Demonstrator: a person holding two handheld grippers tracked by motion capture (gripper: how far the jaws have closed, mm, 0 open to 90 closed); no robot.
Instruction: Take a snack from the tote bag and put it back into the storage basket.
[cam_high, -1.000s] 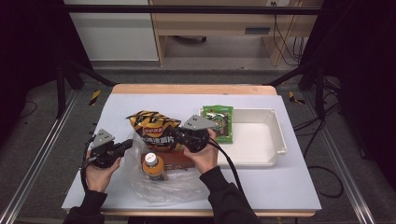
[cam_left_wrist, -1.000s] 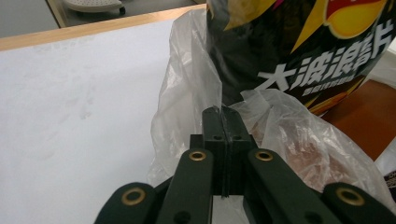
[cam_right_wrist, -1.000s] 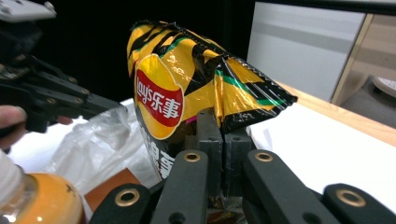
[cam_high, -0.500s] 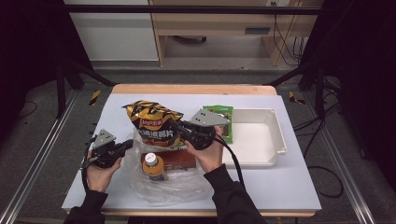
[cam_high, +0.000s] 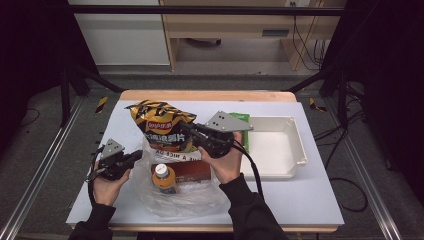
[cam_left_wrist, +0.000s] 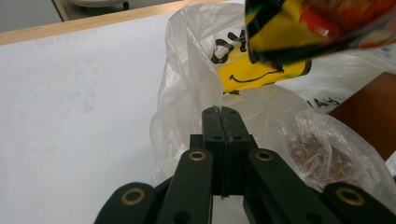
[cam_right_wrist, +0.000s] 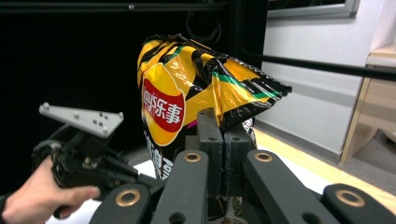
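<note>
Tongs (cam_right_wrist: 223, 126) clamp chip bag (cam_right_wrist: 187, 88) — lifted.

A white-topped table (cam_high: 310, 200) with a light wooden far edge stands on grey floor (cam_high: 45, 150). Beyond its far edge sit a white cabinet (cam_high: 120, 35) and a wooden shelf unit (cam_high: 235, 25), with cables (cam_high: 305, 45) hanging near the shelf's right end. Black frame bars (cam_high: 70, 85) and dark drapes flank both sides.

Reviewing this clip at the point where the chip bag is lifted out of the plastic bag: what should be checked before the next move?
1. Right gripper shut on chip bag: ok.
2. Left gripper pinching plastic bag edge: ok.
3. Chip bag clear of the plastic bag's mouth: cannot tell.
4. White tray has free room: ok.
5. Bottle inside the plastic bag, undisturbed: cannot tell.
</note>
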